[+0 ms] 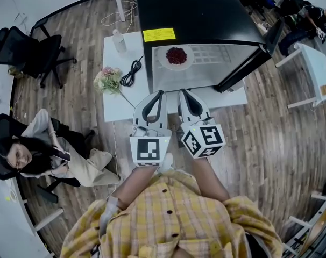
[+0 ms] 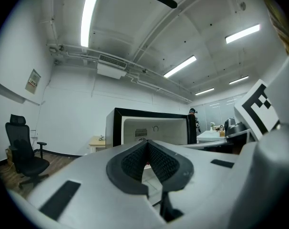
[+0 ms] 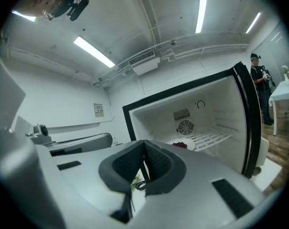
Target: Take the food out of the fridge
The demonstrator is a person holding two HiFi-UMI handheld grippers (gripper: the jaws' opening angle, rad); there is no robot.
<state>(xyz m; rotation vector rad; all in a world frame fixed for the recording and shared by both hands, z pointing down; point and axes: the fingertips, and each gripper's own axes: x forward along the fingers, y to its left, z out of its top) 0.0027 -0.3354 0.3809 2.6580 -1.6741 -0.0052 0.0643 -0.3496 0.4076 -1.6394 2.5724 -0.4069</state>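
Red food (image 1: 175, 55) heaped on a white plate (image 1: 164, 63) is seen on the wire shelf (image 1: 217, 52) inside the open black fridge (image 1: 195, 9), at twelve o'clock from the left gripper (image 1: 160, 93) and right gripper (image 1: 184, 92), both held short of it with jaws pressed together on nothing.

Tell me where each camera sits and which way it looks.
Head view: on the person's head, looking steeply down at the open fridge; shows the left gripper, the right gripper and a yellow shirt.
Left gripper view: on the left gripper, looking level along its shut jaws at the fridge; the right gripper's marker cube shows at right.
Right gripper view: on the right gripper, looking level along its shut jaws into the fridge.
Shared: head view and right gripper view both show the red food inside the fridge.
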